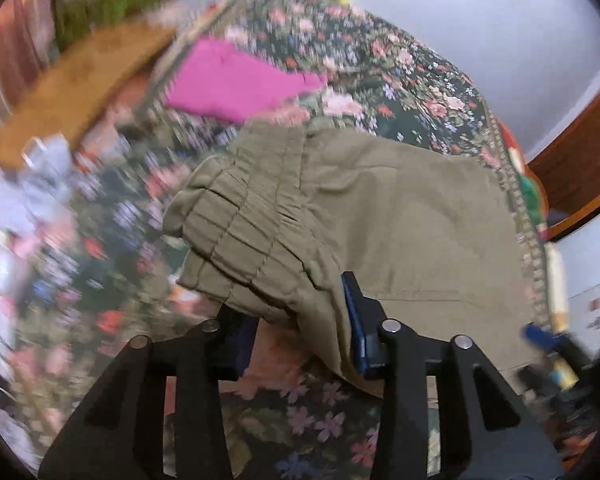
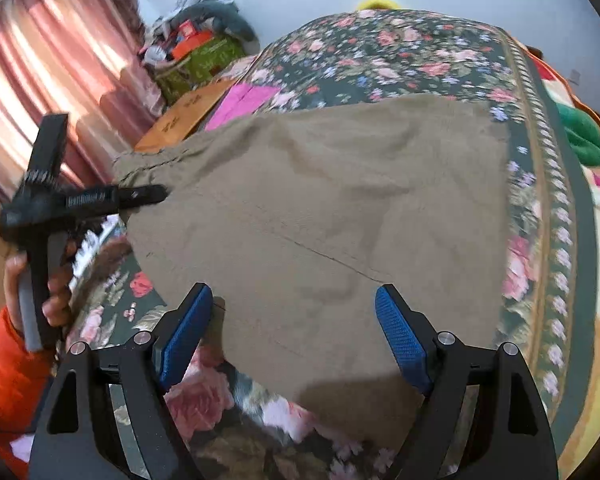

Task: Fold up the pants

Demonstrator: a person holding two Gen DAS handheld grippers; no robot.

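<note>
Khaki pants (image 1: 400,216) lie on a floral bedspread (image 1: 380,64). In the left wrist view their gathered elastic waistband (image 1: 244,232) is bunched and lifted between the fingers of my left gripper (image 1: 300,320), which is shut on it. In the right wrist view the pants (image 2: 320,216) spread flat ahead. My right gripper (image 2: 294,308) is open, its blue pads (image 2: 400,336) on either side of the near edge of the cloth, holding nothing. The left gripper's black body (image 2: 60,200) shows at the pants' left end.
A folded pink garment (image 1: 236,80) lies on the bed beyond the pants. A wooden board (image 2: 188,116) and a green box (image 2: 204,60) of clutter stand by pink curtains (image 2: 60,60). The bed's right edge (image 2: 560,220) drops to colourful blankets.
</note>
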